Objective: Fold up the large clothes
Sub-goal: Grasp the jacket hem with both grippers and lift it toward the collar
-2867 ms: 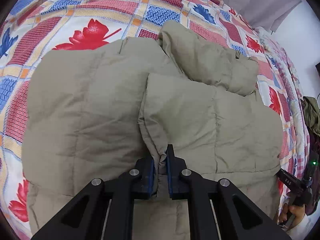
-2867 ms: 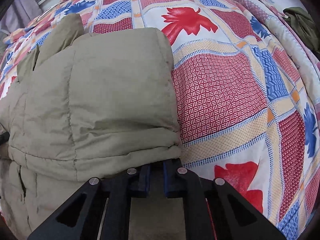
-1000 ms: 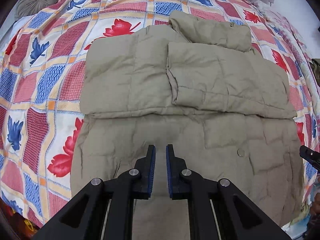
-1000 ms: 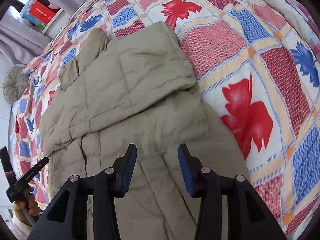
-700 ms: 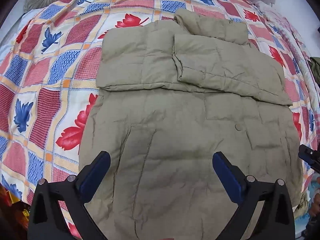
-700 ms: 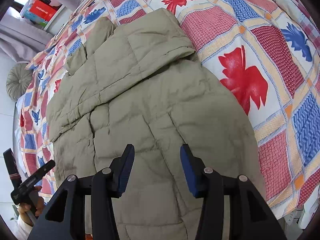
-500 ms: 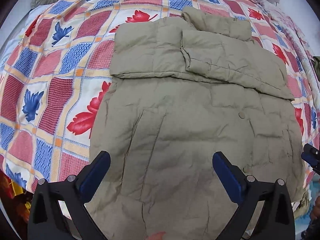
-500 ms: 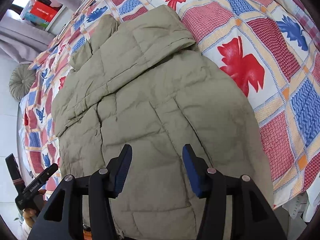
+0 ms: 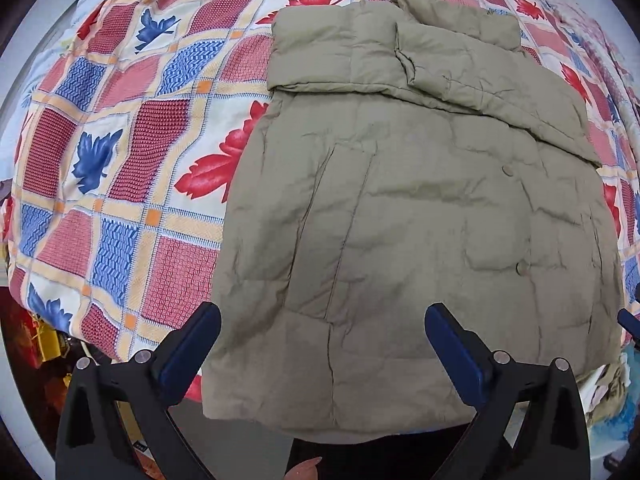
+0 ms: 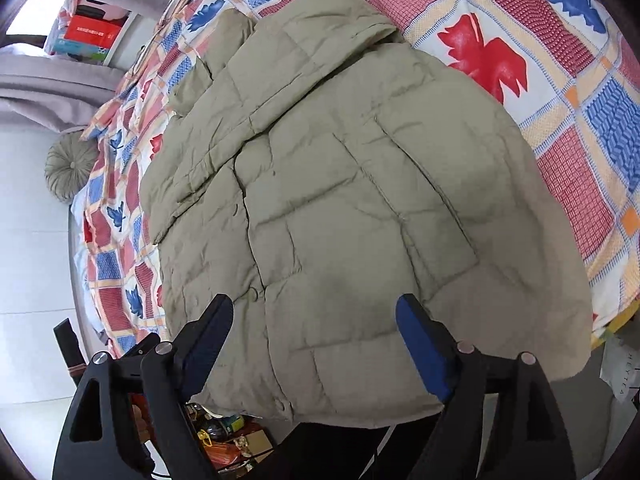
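Note:
A large khaki padded jacket (image 9: 400,208) lies flat on the bed, both sleeves folded across its chest, its hem hanging over the near bed edge. It also shows in the right wrist view (image 10: 352,208). My left gripper (image 9: 322,340) is wide open and empty, above the hem's left part. My right gripper (image 10: 314,340) is wide open and empty, above the hem's right part. The right gripper's blue finger tip (image 9: 628,318) shows at the left wrist view's right edge.
The bed has a patchwork quilt (image 9: 120,168) with red and blue leaves. A round grey cushion (image 10: 68,168) lies at the far corner. Boxes (image 10: 86,38) sit on a shelf beyond. Clutter (image 10: 224,436) lies on the floor under the bed edge.
Both grippers let go of the folded sleeves, opened wide and pulled back toward the hem at the near bed edge. The jacket has stayed flat.

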Demonstrator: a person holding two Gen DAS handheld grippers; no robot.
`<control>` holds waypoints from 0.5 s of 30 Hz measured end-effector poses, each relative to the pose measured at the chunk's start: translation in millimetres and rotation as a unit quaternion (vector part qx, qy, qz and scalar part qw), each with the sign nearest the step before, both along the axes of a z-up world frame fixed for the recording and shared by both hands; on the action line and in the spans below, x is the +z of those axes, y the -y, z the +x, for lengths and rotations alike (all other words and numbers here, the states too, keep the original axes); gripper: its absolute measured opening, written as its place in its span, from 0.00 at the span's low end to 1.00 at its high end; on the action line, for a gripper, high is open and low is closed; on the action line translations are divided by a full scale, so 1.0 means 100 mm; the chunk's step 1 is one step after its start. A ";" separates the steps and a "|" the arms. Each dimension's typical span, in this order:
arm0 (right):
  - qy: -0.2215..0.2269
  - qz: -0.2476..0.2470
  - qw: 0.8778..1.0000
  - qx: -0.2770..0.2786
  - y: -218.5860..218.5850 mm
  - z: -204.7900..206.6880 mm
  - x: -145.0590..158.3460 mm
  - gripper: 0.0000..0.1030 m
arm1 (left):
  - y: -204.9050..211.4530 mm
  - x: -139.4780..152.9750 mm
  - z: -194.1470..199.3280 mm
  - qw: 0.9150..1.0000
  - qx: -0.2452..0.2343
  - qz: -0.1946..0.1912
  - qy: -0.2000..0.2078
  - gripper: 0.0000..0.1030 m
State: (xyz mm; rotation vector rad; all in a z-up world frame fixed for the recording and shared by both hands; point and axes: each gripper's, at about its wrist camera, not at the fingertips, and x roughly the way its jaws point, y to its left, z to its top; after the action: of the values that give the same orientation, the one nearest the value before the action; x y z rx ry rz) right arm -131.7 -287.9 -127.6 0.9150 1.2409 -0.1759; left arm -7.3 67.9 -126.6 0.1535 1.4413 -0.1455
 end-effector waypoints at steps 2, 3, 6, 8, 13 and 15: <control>-0.004 0.001 1.000 -0.003 -0.02 -0.06 0.01 0.84 | -0.02 -0.03 -0.05 1.000 -0.004 0.001 -0.010 0.99; -0.005 0.003 1.000 -0.006 -0.03 -0.09 0.01 0.84 | -0.02 -0.04 -0.08 1.000 -0.004 0.001 -0.013 0.99; -0.009 0.014 1.000 -0.015 -0.05 -0.18 0.00 0.84 | -0.06 -0.07 -0.14 1.000 -0.006 0.002 -0.020 0.99; -0.010 0.019 1.000 -0.022 -0.04 -0.23 -0.01 0.85 | -0.10 -0.09 -0.18 1.000 -0.004 0.008 -0.023 0.99; 0.001 0.012 0.999 -0.052 -0.01 -0.39 -0.01 0.85 | -0.26 -0.20 -0.24 0.999 0.010 0.006 -0.041 0.99; 0.007 0.016 0.997 -0.072 0.04 -0.46 -0.02 0.85 | -0.32 -0.26 -0.26 0.998 0.010 -0.008 -0.056 0.99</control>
State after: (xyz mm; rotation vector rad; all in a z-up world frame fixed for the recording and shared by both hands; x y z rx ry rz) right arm -177.6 -292.1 -129.6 1.0322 1.1683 -0.2648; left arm -32.9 99.7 -152.5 0.1200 1.5518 -0.1519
